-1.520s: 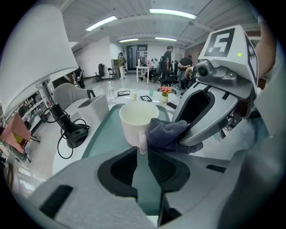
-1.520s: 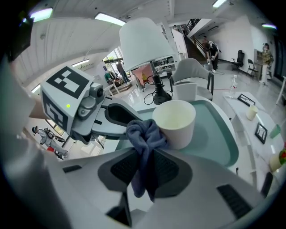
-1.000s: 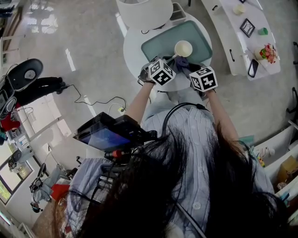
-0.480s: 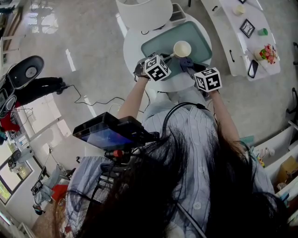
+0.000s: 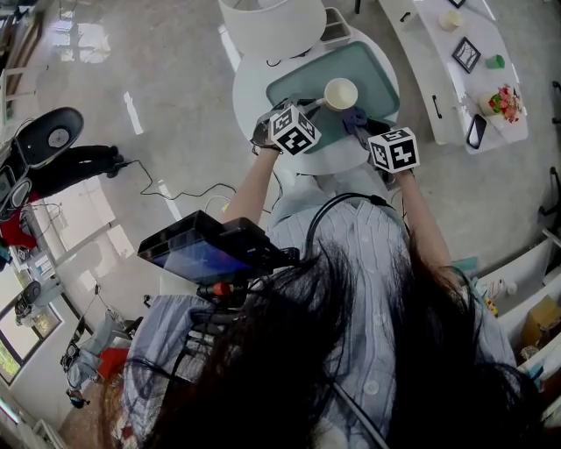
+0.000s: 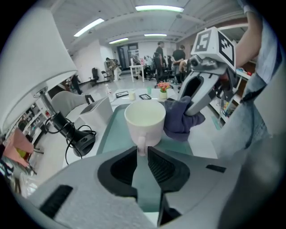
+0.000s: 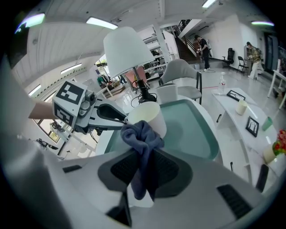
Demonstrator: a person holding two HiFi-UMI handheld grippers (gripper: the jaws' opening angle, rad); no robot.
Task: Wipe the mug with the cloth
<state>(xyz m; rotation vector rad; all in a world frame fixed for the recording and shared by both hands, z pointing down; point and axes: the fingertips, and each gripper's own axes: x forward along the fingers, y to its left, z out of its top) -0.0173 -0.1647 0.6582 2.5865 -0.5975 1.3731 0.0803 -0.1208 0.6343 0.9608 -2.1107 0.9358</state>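
A cream mug (image 5: 341, 92) is held above the green tray (image 5: 372, 66) on the round white table. My left gripper (image 6: 142, 154) is shut on the mug's handle (image 6: 141, 145), and the mug (image 6: 145, 121) stands upright just beyond its jaws. My right gripper (image 7: 144, 172) is shut on a dark blue cloth (image 7: 140, 138). The bunched cloth (image 6: 181, 118) presses against the right side of the mug (image 7: 147, 117). In the head view the two marker cubes sit side by side below the mug, with the cloth (image 5: 357, 115) between them.
A white lamp with a big shade (image 5: 272, 22) stands at the table's far left. A black cable and plug (image 6: 73, 134) lie left of the tray. A long white shelf (image 5: 456, 61) at the right carries a picture frame, flowers and small cups.
The mug has been lifted a little farther away over the tray. My right gripper has shifted slightly right with the cloth, and the cubes stand farther apart than one second ago.
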